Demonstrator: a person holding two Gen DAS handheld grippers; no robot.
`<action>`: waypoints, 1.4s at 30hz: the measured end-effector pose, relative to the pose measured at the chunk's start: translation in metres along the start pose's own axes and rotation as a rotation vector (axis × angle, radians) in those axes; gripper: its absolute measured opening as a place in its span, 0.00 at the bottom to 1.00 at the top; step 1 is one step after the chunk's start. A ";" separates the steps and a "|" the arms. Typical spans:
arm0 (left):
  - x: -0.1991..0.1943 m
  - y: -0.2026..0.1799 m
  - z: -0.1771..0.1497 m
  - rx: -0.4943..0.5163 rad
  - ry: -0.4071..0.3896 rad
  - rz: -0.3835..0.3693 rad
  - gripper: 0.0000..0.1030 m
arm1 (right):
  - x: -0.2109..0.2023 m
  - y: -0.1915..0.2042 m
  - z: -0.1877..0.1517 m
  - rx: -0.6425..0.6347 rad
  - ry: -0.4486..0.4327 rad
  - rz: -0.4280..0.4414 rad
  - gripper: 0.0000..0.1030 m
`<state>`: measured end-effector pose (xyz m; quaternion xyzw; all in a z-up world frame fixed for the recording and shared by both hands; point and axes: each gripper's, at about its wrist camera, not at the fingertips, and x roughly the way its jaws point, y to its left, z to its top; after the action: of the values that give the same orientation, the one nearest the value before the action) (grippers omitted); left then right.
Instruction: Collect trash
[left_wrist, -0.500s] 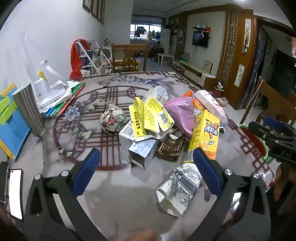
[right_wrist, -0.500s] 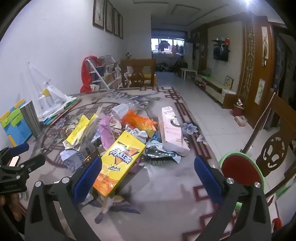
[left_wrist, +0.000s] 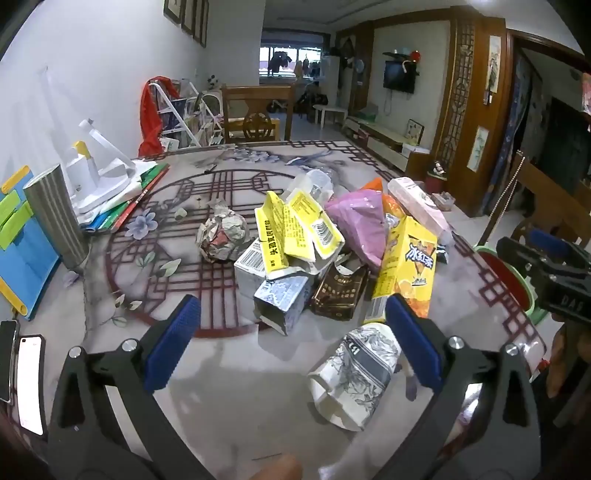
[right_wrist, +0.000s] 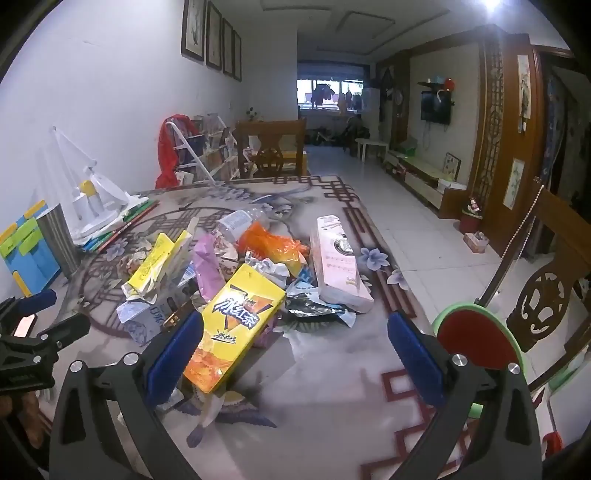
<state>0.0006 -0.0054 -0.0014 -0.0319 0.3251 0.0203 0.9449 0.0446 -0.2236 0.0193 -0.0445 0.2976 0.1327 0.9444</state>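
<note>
Left wrist view: almost nothing has changed over the last half second. Your left hand-held gripper (left_wrist: 291, 339) has kept its place above the near edge of the surface (left_wrist: 221, 387), jaws wide and empty, and so has your right hand-held gripper (right_wrist: 295, 343). So collecting looks not yet begun: no piece of trash has been lifted.

The trash pile (left_wrist: 314, 243) lies in the middle of the surface: a yellow drink carton (left_wrist: 406, 273), torn yellow boxes (left_wrist: 295, 229), a pink bag (left_wrist: 358, 221), a crumpled paper ball (left_wrist: 221, 236), and a crushed printed carton (left_wrist: 354, 373) nearest your left gripper.

The surface carries a dark red lattice-and-flower pattern. A red bin with a green rim (right_wrist: 476, 339) stands just beside its right edge. Beyond is a long tiled living room.
</note>
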 end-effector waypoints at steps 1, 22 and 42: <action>0.000 0.001 0.000 -0.005 -0.001 -0.001 0.95 | 0.001 0.001 -0.001 -0.003 0.005 -0.003 0.93; -0.001 0.000 -0.001 -0.006 -0.015 -0.006 0.95 | 0.006 0.001 -0.005 -0.009 0.019 -0.008 0.93; -0.001 0.000 -0.001 -0.013 -0.017 -0.016 0.95 | 0.007 0.000 -0.005 -0.008 0.021 -0.008 0.93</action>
<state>-0.0007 -0.0058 -0.0010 -0.0406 0.3166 0.0149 0.9476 0.0475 -0.2229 0.0108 -0.0507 0.3069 0.1296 0.9415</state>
